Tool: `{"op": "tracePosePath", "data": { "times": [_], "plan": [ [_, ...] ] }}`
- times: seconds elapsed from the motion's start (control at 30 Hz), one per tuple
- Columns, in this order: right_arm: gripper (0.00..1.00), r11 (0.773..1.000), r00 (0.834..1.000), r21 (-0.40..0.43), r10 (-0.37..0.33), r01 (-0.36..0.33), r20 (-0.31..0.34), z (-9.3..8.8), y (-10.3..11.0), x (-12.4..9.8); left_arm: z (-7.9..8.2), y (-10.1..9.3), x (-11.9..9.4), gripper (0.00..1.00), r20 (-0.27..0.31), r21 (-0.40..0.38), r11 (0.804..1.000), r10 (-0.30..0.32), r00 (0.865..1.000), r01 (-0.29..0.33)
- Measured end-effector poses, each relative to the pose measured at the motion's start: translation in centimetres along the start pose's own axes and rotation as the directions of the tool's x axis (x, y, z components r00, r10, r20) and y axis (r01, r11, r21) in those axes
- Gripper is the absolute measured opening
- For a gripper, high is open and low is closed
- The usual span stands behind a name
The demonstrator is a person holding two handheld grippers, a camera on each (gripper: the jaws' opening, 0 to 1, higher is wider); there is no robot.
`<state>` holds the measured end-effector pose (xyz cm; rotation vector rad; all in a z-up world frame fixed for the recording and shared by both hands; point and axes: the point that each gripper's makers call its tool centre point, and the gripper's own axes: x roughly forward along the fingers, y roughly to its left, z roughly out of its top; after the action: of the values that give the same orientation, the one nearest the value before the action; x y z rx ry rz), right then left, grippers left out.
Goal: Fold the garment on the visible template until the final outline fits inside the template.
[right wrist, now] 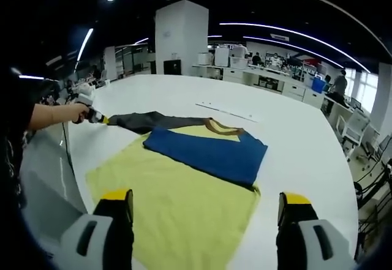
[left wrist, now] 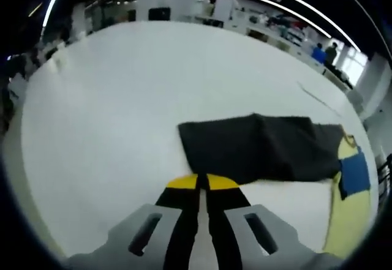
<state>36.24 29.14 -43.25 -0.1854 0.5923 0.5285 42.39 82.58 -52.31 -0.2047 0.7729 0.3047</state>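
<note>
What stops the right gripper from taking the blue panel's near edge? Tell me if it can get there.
Probably nothing. The right gripper is open and hovers over the yellow part of the garment, with the blue panel straight ahead and uncovered. The left gripper holds the dark sleeve off to the side.

Dark grey, blue and brown-trimmed cloth garment [right wrist: 205, 149] lies partly folded, blue panel flat on the pale yellow rectangular template sheet [right wrist: 171, 212], dark grey sleeve [left wrist: 260, 147] stretched out past the template's edge onto the table.

White pillar [right wrist: 180, 37], distant desks [right wrist: 269, 80].
</note>
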Motion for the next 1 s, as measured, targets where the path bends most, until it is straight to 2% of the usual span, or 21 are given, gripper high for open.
{"op": "tracePosePath", "data": {
  "times": [0.03, 0.13, 0.27, 0.53, 0.73, 1.0],
  "plan": [
    [0.99, 1.0, 1.0, 0.003, 0.001, -0.001, 0.0, 0.0, 0.0, 0.0, 0.5, 0.3, -0.1, 0.0, 0.017, 0.025, 1.0, 0.011, 1.0, -0.011],
    [0.99, 1.0, 1.0, 0.009, 0.002, -0.002, -0.003, -0.1, -0.1, 0.1, 1.2, 0.9, -0.2, 0.0, 0.02, 0.056, 0.998, 0.026, 0.999, -0.027],
    [0.99, 1.0, 1.0, 0.008, 0.005, -0.005, -0.011, -0.3, 0.0, 0.2, 1.9, 1.5, 0.1, 0.0, 0.031, 0.06, 0.998, 0.016, 0.999, -0.018],
    [0.99, 1.0, 1.0, 0.009, 0.009, -0.009, -0.015, -0.3, 0.1, 0.1, 2.0, 1.7, 0.7, 0.0, 0.015, 0.104, 0.995, 0.01, 1.0, -0.012],
    [0.99, 1.0, 1.0, 0.02, 0.012, -0.011, -0.021, -0.4, 0.2, -0.1, 2.3, 1.4, 0.7, 0.0, 0.024, 0.123, 0.992, 0.001, 1.0, -0.004],
    [0.99, 1.0, 1.0, 0.02, 0.023, -0.022, -0.02, -0.5, 0.6, -0.1, 3.8, -0.2, -0.4, 0.0, 0.066, 0.136, 0.99, -0.039, 0.997, 0.03]
  ]
}}
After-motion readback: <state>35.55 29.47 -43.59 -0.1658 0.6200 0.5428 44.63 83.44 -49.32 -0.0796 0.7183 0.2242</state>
